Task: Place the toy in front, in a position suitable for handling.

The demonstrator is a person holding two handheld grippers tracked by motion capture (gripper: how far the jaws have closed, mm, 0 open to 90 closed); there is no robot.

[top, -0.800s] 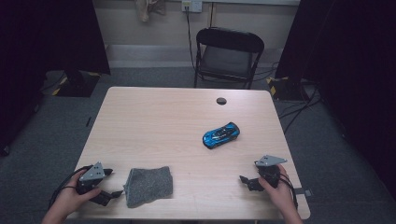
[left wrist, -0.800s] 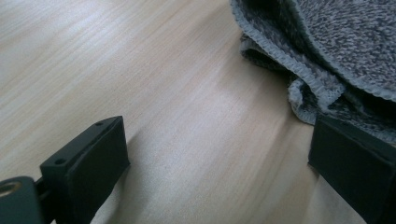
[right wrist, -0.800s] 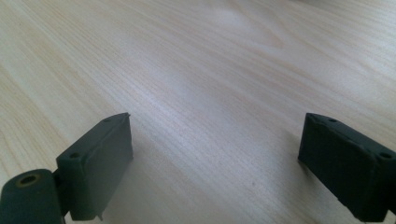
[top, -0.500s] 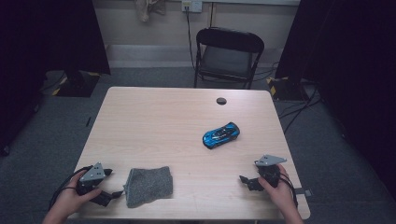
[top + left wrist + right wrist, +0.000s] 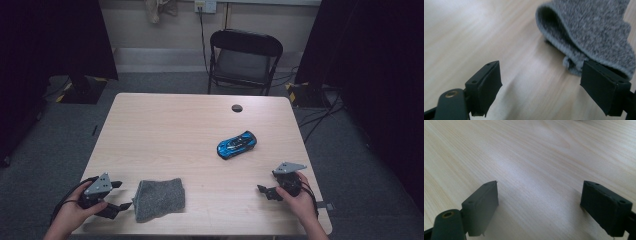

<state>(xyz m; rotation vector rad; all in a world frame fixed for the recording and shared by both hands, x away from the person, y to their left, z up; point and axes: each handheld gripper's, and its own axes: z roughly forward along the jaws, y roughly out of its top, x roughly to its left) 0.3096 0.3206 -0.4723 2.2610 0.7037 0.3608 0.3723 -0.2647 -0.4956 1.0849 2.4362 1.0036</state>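
A: Risk here? Left gripper [image 5: 116, 196] fingers [image 5: 484, 83] stand wide and empty, with the cloth [image 5: 159, 198] just beyond one tip; a shallow pinch could catch a single layer and drag it.

B: Right gripper [image 5: 266, 192], also wide, holds nothing. Pale wood counter [image 5: 170, 130], toy car [image 5: 237, 144], chair [image 5: 243, 60], dark curtains.

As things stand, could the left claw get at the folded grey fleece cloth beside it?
Probably yes. The left claw is open, with bare wooden table between its jaws, and the folded grey fleece cloth lies right ahead of it, close by one jaw. Nothing stands between them.
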